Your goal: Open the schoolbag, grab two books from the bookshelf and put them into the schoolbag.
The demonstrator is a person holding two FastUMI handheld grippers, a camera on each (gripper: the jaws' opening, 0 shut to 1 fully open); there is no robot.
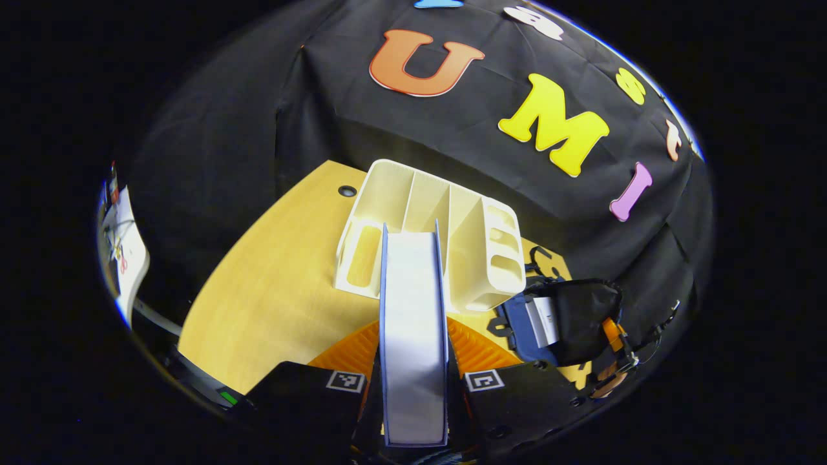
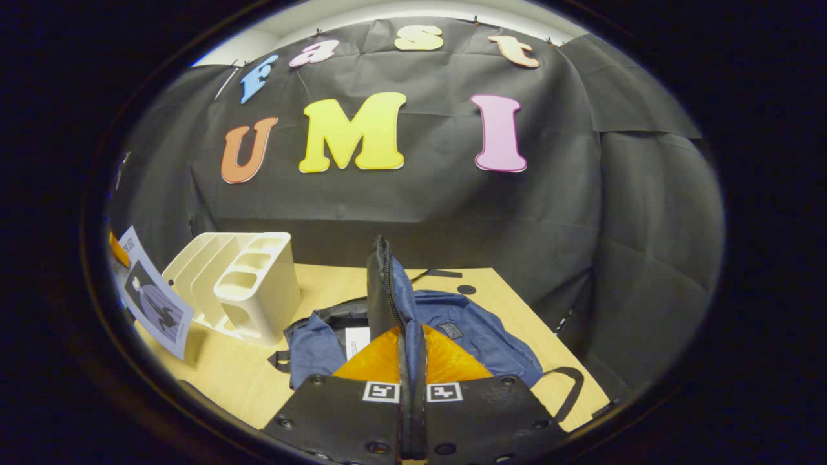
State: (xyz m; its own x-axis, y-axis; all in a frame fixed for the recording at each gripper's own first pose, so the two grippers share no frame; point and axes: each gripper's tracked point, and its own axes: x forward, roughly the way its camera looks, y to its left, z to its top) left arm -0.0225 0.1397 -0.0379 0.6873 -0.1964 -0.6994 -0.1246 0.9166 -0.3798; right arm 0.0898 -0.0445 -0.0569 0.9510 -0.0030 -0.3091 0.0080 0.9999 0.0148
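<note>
L gripper [image 1: 413, 381] fingers clamped on book [image 1: 413, 323], near bookshelf [image 1: 433, 232]. R gripper [image 2: 412, 387] fingers pinch schoolbag [image 2: 465, 329] flap, on table [image 2: 226, 374].

bookshelf [image 1: 446, 226]: smooth matt plastic | schoolbag [image 2: 478, 329]: matt cloth | table [image 1: 271, 303]: smooth wood

A light yellow wooden table [image 2: 517, 303] with a smooth top carries two items. A cream plastic bookshelf [image 2: 239, 284] with upright dividers and slotted ends stands on its rear left portion. A dark blue fabric schoolbag [image 2: 471, 336] with black straps lies on the surface just beside the bookshelf, toward the right. Small dark round holes [image 1: 347, 191] sit near the table's far edge.
</note>
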